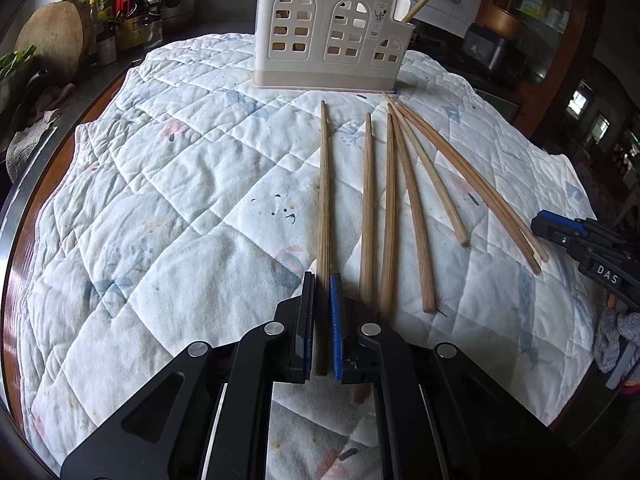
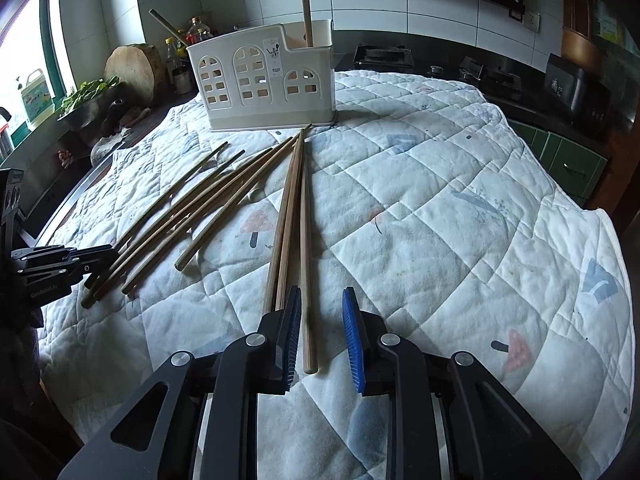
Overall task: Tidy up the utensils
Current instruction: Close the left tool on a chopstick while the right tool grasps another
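We see seven loose wooden chopsticks fanned on the quilted cloth (image 1: 192, 184), thin tips toward the cream utensil holder (image 1: 334, 32) at the far edge, thick ends toward us. The holder is plastic, with arched, window-like cutouts, and at least two sticks already stand upright in it (one leaning out of its right-hand slot in the left wrist view).

Our left gripper (image 1: 322, 316) is pinched on the leftmost chopstick (image 1: 323, 200) near its thick end, the blue pad and the black one pressed against either side of the shaft. Just to its right lie two more chopsticks (image 1: 378, 216), then a single one (image 1: 414, 216), a shorter-looking one (image 1: 434, 184), and an outer pair (image 1: 476, 188) running side by side.

The right wrist view shows what the left cannot: our right gripper (image 2: 322, 332) is spread open, low over the cloth, with one chopstick (image 2: 306, 248) lying between its fingers, close to the left pad and not gripped. Two more sticks (image 2: 286, 216) lie just outside that left finger. It also shows the gas stove (image 2: 382, 55) behind the holder, and the left gripper (image 2: 60, 268) from the side at the thick ends of the far group.

Both grippers point forward along the sticks toward the holder, held nearly level.
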`<action>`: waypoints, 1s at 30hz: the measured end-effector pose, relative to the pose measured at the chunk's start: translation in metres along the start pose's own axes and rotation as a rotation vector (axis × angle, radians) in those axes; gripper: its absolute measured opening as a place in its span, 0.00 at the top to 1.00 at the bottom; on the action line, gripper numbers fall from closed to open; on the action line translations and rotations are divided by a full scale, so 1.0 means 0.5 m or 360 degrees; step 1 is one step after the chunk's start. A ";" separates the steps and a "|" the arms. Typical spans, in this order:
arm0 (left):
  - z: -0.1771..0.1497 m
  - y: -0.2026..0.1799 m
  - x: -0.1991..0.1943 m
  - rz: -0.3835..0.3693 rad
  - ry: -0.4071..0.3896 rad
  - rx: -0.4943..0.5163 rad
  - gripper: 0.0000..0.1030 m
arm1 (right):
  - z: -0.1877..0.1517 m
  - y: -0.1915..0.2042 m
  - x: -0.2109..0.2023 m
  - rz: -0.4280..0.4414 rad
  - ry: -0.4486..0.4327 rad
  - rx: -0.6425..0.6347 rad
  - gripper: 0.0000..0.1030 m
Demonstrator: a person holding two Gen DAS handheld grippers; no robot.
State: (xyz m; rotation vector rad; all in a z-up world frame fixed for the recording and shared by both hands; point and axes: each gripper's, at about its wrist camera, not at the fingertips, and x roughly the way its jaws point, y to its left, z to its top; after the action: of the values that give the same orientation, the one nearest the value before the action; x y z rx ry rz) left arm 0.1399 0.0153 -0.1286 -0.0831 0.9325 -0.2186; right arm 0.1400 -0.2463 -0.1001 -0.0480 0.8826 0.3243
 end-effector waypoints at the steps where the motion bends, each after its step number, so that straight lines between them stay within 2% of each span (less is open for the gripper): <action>1: -0.002 0.001 -0.001 -0.0008 0.0002 -0.0004 0.93 | 0.000 0.002 0.004 0.0004 0.0010 -0.0002 0.80; 8: -0.005 0.002 -0.001 -0.0034 0.0000 0.0004 0.93 | -0.003 0.007 0.030 -0.0012 0.0069 -0.0022 0.82; 10: -0.003 -0.001 0.001 -0.0028 0.0004 0.0022 0.93 | -0.001 0.009 0.030 -0.0027 0.0071 -0.0029 0.85; 12: 0.000 -0.002 0.004 -0.0031 0.0008 0.0027 0.93 | 0.000 0.008 0.031 -0.0033 0.0065 -0.0025 0.92; 15: 0.005 -0.004 0.007 -0.0026 0.0010 0.0041 0.93 | 0.002 0.007 0.024 -0.0026 0.0047 -0.0015 0.92; 22: 0.006 -0.004 -0.007 -0.0044 -0.0007 0.0044 0.94 | 0.026 0.017 -0.044 -0.0031 -0.0098 -0.0027 0.93; 30: 0.025 -0.008 -0.074 -0.0054 -0.0141 0.0049 0.94 | 0.089 0.031 -0.138 -0.0022 -0.0304 -0.0049 0.94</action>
State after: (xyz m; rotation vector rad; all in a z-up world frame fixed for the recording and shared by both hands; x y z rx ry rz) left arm 0.1279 0.0193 -0.0915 -0.0795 0.8397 -0.2589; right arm 0.1278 -0.2416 -0.0176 -0.0509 0.6874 0.3243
